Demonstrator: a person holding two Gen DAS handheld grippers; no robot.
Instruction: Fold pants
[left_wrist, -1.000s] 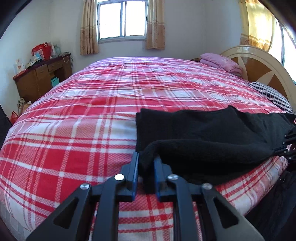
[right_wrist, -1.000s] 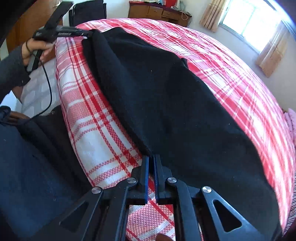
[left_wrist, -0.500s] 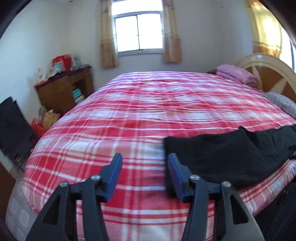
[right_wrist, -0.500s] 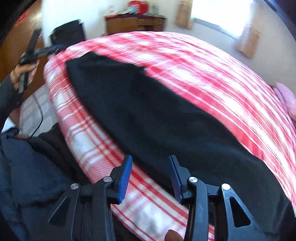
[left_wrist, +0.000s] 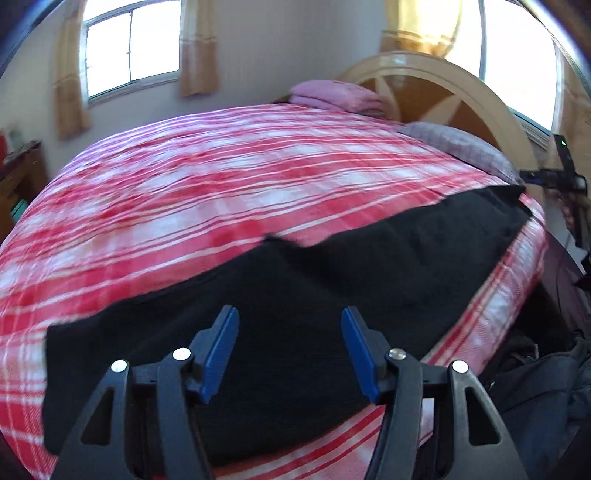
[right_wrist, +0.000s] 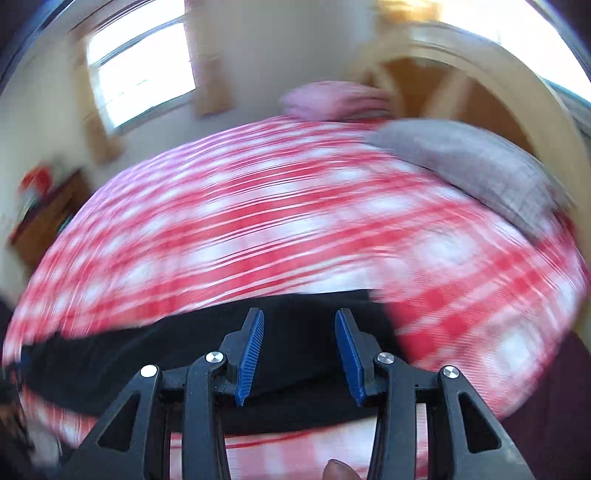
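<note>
Left wrist view: my left tool (left_wrist: 290, 349) tilts down over the black pants (left_wrist: 332, 280), blue pads spread, gripping nothing. Pants lie flat along the bed's (left_wrist: 221, 177) near edge.

Right wrist view, blurred: my right tool (right_wrist: 299, 350) angled down above pants (right_wrist: 303, 314), pads parted, empty.

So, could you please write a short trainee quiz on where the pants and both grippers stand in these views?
1. True or false: the left gripper clamps the black pants.
2. What do the pants lie on? A) red plaid bedspread B) grey pillow C) floor
3. Fill in: the right gripper is ___, with nothing pinched.

Key: 1 false; 2 A; 3 open
</note>
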